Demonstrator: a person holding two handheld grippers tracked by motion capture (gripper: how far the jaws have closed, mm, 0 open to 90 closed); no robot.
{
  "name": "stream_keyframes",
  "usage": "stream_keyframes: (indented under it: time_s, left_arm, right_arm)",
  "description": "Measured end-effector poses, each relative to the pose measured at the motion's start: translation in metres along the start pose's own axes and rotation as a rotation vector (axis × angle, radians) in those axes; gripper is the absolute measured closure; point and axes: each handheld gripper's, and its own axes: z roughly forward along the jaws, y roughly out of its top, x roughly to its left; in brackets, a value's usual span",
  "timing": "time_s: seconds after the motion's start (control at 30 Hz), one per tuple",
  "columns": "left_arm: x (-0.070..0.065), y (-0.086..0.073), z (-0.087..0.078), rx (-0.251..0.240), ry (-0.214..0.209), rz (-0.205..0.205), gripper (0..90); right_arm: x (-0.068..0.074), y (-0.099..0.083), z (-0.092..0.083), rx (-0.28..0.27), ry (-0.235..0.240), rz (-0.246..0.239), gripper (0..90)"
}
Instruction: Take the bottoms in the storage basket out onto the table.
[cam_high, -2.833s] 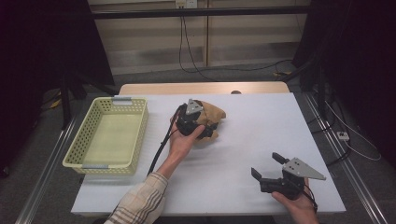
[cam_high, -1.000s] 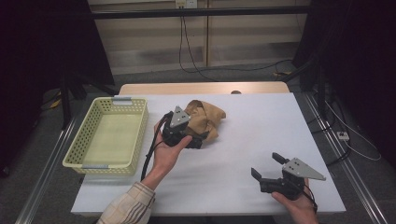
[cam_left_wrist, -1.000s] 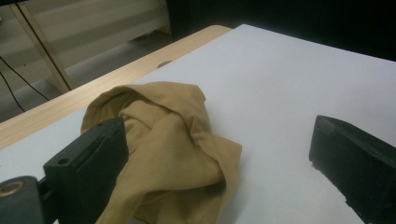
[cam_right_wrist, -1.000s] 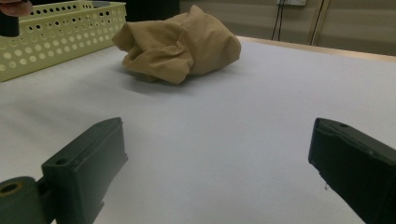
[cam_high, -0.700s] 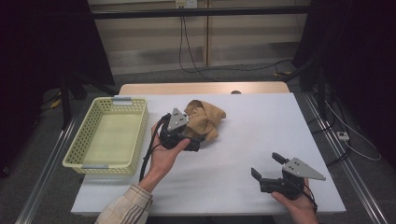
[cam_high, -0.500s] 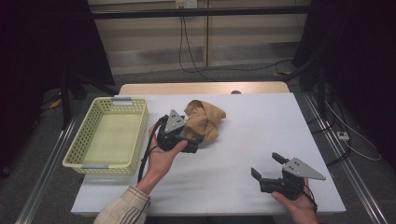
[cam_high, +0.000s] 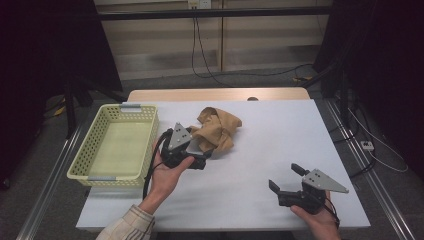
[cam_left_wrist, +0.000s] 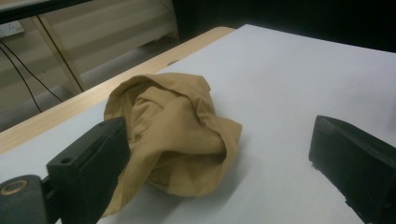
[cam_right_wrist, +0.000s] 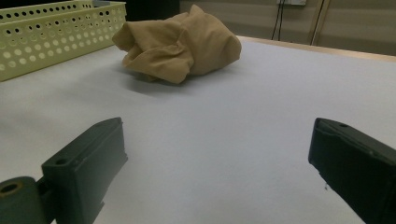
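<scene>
A crumpled tan cloth is seen lying on the white table, toward its far middle, just right of a yellow perforated basket that sits at the table's left side. Cloth and basket are near each other but apart.

The left claw is held at the cloth's near-left edge, jaws spread wide. In the left gripper view, the cloth is seen directly ahead; its left fold lies against the inner face of the left jaw, while the right jaw stands well clear of it on bare table. The cloth is thus partly between the jaws, not clamped. Contact with the left jaw looks likely, though it cannot be confirmed.

The right claw is held low near the table's near-right corner, jaws also spread, nothing between them. From the right gripper view the cloth is seen well ahead, beside the basket.
</scene>
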Motion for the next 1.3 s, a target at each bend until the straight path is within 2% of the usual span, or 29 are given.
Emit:
stream_keyframes:
  time_s: [0.27, 0.37, 0.4, 0.63, 0.8, 0.93, 1.3]
  left_arm:
    - [0.000, -0.008, -0.011, -0.001, 0.015, -0.011, 5.0]
    - [-0.002, -0.009, -0.016, -0.006, 0.040, 0.016, 5.0]
    - [-0.002, -0.010, -0.018, -0.009, 0.036, 0.016, 5.0]
    - [-0.003, -0.018, -0.026, -0.004, 0.044, 0.005, 5.0]
    - [-0.001, -0.023, -0.031, -0.006, 0.050, -0.021, 4.6]
    - [-0.001, -0.027, -0.034, 0.008, 0.059, -0.015, 4.6]
    - [-0.003, -0.042, -0.037, 0.031, 0.051, -0.034, 4.8]
  right_arm:
    - [0.000, 0.000, 0.000, 0.001, 0.000, 0.000, 3.7]
    - [0.000, 0.000, 0.000, 0.001, 0.000, -0.001, 3.7]
    - [0.000, 0.000, 0.000, 0.001, 0.000, 0.000, 3.7]
    - [0.000, 0.000, 0.000, 0.001, 0.000, -0.001, 3.8]
    - [0.000, 0.000, 0.000, 0.002, -0.001, -0.002, 3.8]
    - [0.000, 0.000, 0.000, 0.002, -0.001, -0.003, 3.8]
    - [0.001, 0.000, 0.001, 0.005, 0.001, -0.004, 3.9]
